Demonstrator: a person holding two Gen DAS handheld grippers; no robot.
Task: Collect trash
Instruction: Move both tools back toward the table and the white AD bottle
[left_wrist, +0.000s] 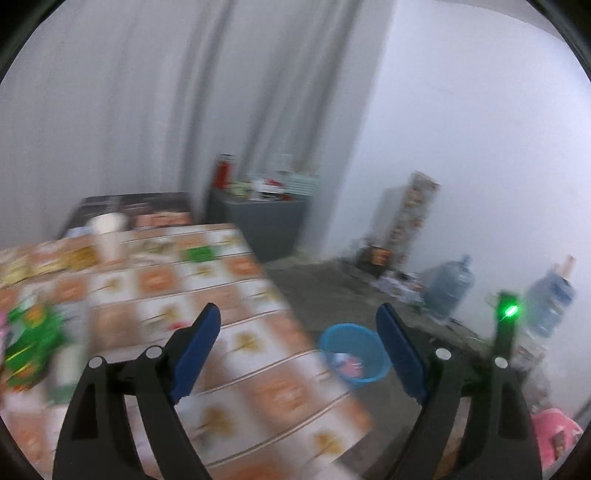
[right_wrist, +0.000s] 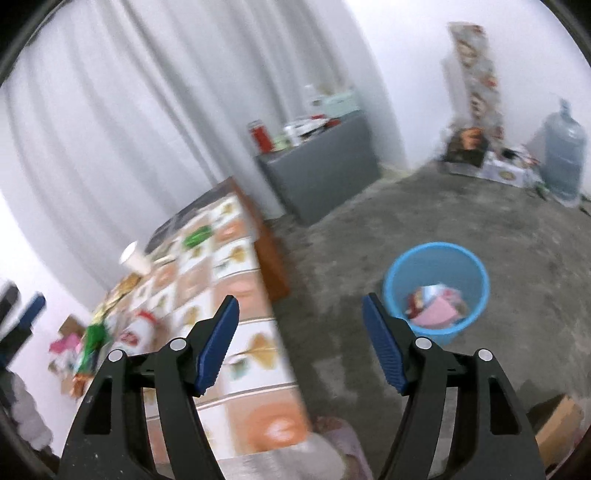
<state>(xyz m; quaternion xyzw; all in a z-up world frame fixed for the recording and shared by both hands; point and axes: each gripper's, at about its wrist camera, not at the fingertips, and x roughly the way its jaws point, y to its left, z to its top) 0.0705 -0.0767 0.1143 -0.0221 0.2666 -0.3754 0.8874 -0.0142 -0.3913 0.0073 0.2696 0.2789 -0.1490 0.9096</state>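
A blue plastic bin stands on the floor just right of the table, with pink and coloured scraps inside it; its wall shows in the right wrist view. My left gripper is open and empty above the table's edge, with the bin showing between its fingers. My right gripper is also open and empty, above the table's corner and left of the bin. On the patterned tablecloth lie a green wrapper, a white paper cup, a green packet and a red-and-white pack.
A grey cabinet cluttered on top, with a red flask, stands by the white curtain. Two water jugs and a tall patterned box line the far wall. A cardboard box sits on the floor at lower right.
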